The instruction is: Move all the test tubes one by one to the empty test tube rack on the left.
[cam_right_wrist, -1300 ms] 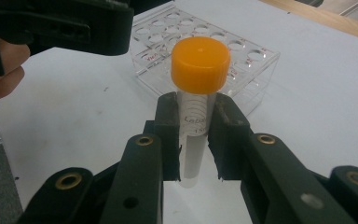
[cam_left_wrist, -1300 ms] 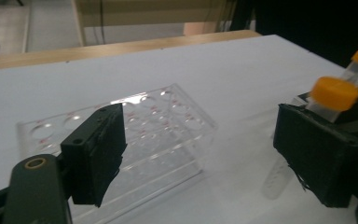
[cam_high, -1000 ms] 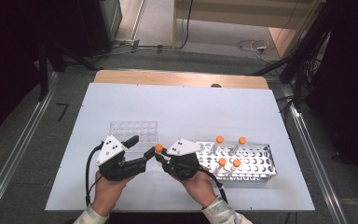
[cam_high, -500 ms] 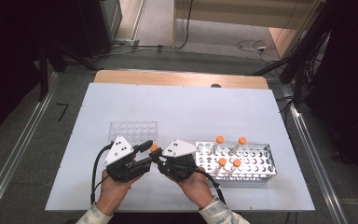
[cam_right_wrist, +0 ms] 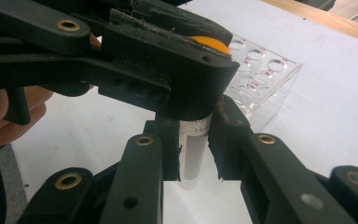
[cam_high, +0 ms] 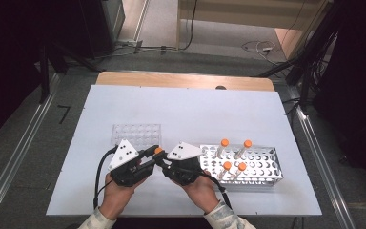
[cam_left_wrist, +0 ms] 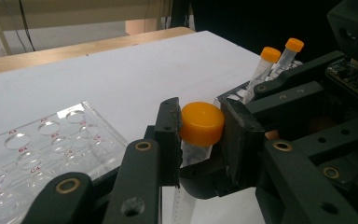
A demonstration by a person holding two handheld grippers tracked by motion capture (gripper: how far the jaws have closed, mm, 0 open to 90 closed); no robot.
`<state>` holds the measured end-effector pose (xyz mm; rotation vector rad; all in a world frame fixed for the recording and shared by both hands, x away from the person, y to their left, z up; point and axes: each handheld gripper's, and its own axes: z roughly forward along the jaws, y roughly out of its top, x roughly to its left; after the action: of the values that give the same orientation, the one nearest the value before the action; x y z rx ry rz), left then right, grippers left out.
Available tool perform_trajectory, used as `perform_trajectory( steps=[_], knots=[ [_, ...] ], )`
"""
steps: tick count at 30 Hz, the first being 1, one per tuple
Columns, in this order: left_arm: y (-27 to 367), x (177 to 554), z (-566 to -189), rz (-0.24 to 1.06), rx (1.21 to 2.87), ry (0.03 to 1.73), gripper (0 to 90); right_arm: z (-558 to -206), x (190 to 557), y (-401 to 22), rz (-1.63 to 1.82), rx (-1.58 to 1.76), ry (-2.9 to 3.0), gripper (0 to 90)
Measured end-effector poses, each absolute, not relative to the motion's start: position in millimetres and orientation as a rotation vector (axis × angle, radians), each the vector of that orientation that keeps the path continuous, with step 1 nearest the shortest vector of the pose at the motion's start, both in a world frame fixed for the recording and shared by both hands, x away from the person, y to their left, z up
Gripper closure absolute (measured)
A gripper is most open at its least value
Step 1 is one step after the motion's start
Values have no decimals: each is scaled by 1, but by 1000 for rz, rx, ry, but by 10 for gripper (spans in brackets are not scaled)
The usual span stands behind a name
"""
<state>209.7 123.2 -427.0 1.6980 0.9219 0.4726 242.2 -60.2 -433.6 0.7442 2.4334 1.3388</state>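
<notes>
Between the two grippers, low over the white table [cam_high: 190, 109], a tube [cam_right_wrist: 193, 154] with an orange cap [cam_left_wrist: 202, 123] is held from both sides. The right gripper [cam_right_wrist: 193, 144] is clenched on the clear body of the tube, its jaws pressing on either side just under the cap. The left gripper [cam_left_wrist: 199, 135] has just been closing, and its jaws now pinch the orange cap itself, so the tube bridges the two tools.

Just beyond the left gripper lies a clear plastic tray [cam_high: 137, 136] with round wells, all without tubes. Off to the far side of the right gripper stands a metal rack [cam_high: 262, 164] carrying four more orange-capped tubes [cam_high: 223, 149], upright or slightly leaning.

This looks like the start of unscrewing the cap. The risk I see lies in the twist: the right jaws hold a smooth round body, so the tube may spin with the cap instead of loosening. If the two hands pull apart unevenly, the tube could tilt and slip out onto the table. Too hard a squeeze on the cap could also bind the thread.
</notes>
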Motion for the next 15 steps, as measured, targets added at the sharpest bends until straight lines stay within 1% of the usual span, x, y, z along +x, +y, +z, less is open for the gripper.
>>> perform_trajectory(
  steps=[3, 4, 5, 7, 11, 13, 14, 15],
  knots=[
    [124, 210, -426, 462, 1693, 919, 694, -433, 242, -61, 1348, 743, 2431, 711],
    [125, 211, -426, 460, 1691, 921, 694, -433, 242, -63, 1366, 743, 2441, 636],
    [125, 211, -425, 462, 1687, 924, 695, -433, 242, -63, 1366, 743, 2441, 636],
    [127, 213, -424, 462, 1682, 927, 695, -432, 242, -65, 1377, 740, 2449, 524],
    [131, 216, -422, 460, 1668, 939, 695, -430, 241, -68, 1357, 754, 2457, 372],
    [132, 217, -420, 463, 1659, 943, 695, -428, 240, -73, 1372, 767, 2457, 333],
    [133, 218, -420, 459, 1652, 947, 695, -428, 240, -73, 1372, 767, 2457, 333],
    [134, 218, -419, 461, 1652, 950, 695, -426, 237, -77, 1373, 765, 2450, 298]
  ],
)
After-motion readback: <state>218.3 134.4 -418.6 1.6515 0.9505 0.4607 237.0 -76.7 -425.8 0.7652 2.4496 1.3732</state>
